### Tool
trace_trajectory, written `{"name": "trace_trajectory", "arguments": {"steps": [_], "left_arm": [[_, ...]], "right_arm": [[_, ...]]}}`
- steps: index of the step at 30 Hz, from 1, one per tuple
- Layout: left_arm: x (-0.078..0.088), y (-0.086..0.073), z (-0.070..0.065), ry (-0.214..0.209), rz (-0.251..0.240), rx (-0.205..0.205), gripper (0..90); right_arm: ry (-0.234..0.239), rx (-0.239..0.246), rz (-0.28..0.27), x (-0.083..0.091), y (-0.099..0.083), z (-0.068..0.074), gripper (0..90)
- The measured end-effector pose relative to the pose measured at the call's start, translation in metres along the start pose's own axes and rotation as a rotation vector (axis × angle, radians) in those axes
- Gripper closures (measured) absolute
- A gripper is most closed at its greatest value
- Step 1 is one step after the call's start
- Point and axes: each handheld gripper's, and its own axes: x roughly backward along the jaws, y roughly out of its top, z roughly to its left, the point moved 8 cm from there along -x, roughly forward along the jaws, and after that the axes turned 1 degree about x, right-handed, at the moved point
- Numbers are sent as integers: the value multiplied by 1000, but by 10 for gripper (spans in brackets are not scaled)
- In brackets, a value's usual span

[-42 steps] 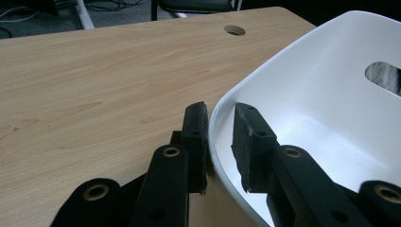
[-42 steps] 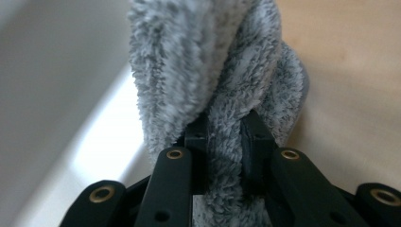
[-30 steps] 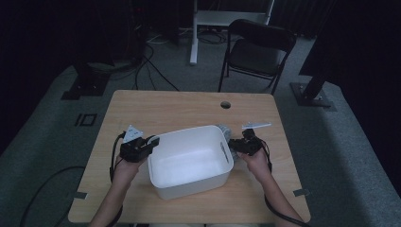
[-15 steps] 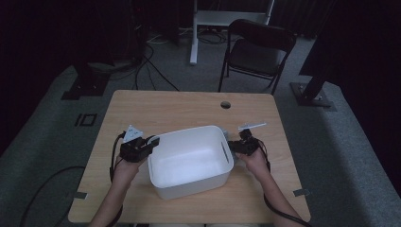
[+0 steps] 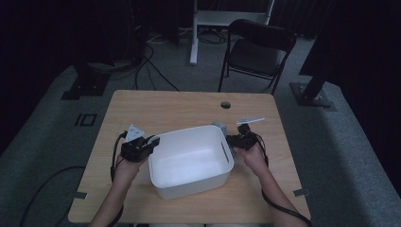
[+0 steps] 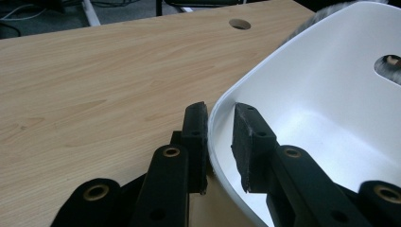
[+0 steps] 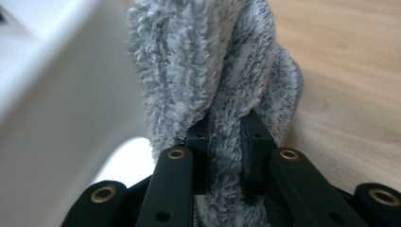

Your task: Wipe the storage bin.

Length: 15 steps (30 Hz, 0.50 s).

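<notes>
Two grippers at work on one white plastic tub (image 5: pixel 191 161) in the middle of the worktop (image 5: pixel 161 106). Left gripper (image 5: pixel 147 144) astride the tub's left rim, one pad outside the wall and one inside, nearly closed on it but with a sliver of gap at the inner pad in the left gripper view (image 6: pixel 220 142); whether pressing or just straddling, cannot tell. Right gripper (image 5: pixel 232 141) clamped narrowly on one grey fluffy cloth (image 7: pixel 222 90), a pinched fold squeezed between the pads. Cloth hanging just outside the tub's right wall, beside the slot handle (image 5: pixel 224 152), touching or nearly touching the plastic. Tub opening lying to the left of the cloth as seen from above, long axis running away from the person and slightly skewed. Right hand (image 5: pixel 250 156) plainly the nearer one for carrying the cloth over the rim and inside; likely next: lift, cross the wall, release. One folding chair (image 5: pixel 257 49) beyond the worktop.
</notes>
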Motion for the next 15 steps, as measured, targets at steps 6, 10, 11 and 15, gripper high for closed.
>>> {"name": "trace_trajectory", "arguments": {"steps": [6, 10, 11, 15], "left_arm": [[0, 0, 0, 1, -6, 8, 752], [0, 0, 0, -7, -7, 10, 752], [0, 0, 1, -9, -5, 6, 753], [1, -1, 0, -11, -2, 3, 753]], "right_arm": [[-9, -23, 60, -17, -17, -8, 776], [2, -38, 62, -20, -22, -11, 773], [-4, -37, 60, -19, -22, -11, 773], [20, -52, 6, -7, -18, -8, 769]]}}
